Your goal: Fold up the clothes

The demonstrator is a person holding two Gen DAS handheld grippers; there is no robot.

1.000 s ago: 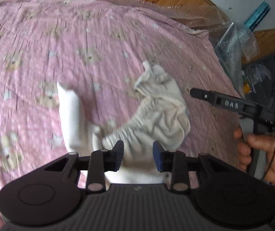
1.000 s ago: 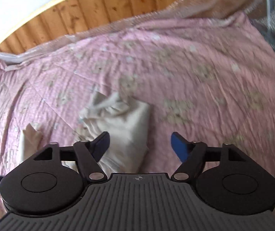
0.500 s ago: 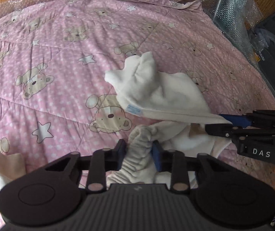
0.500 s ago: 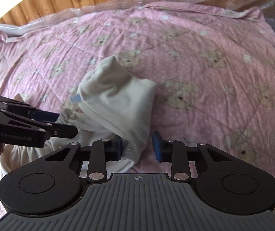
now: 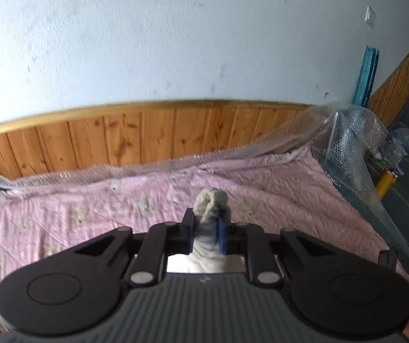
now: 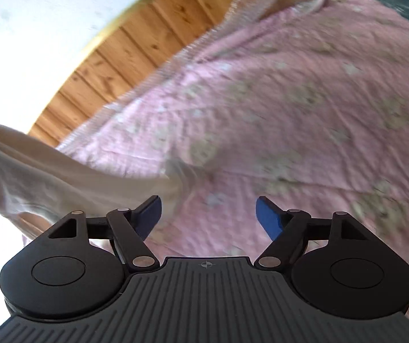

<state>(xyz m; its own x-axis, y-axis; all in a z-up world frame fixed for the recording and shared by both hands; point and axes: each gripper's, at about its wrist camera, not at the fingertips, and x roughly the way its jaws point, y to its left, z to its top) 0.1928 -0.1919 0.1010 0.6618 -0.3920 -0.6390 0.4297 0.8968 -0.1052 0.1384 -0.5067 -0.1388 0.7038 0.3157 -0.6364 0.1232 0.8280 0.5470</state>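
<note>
The left tool (image 5: 206, 233) grips a bunched white garment (image 5: 210, 200). Only the right view shows the garment trailing lengthwise from upper left down toward the pink bedspread (image 6: 304, 100). The right tool (image 6: 208, 214), jaws just reopened, holds nothing.

One cream garment (image 5: 209, 200), two grippers (image 5: 206, 230) (image 6: 208, 214), one pink quilt (image 5: 276, 200), one teal board (image 5: 366, 77) by the wall.

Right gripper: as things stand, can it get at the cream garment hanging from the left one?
Probably yes. The right gripper is open, its jaws having just opened, with nothing between them. The cream garment hangs close by, beside one of its fingers, while the left gripper is shut on its bunched edge.
</note>
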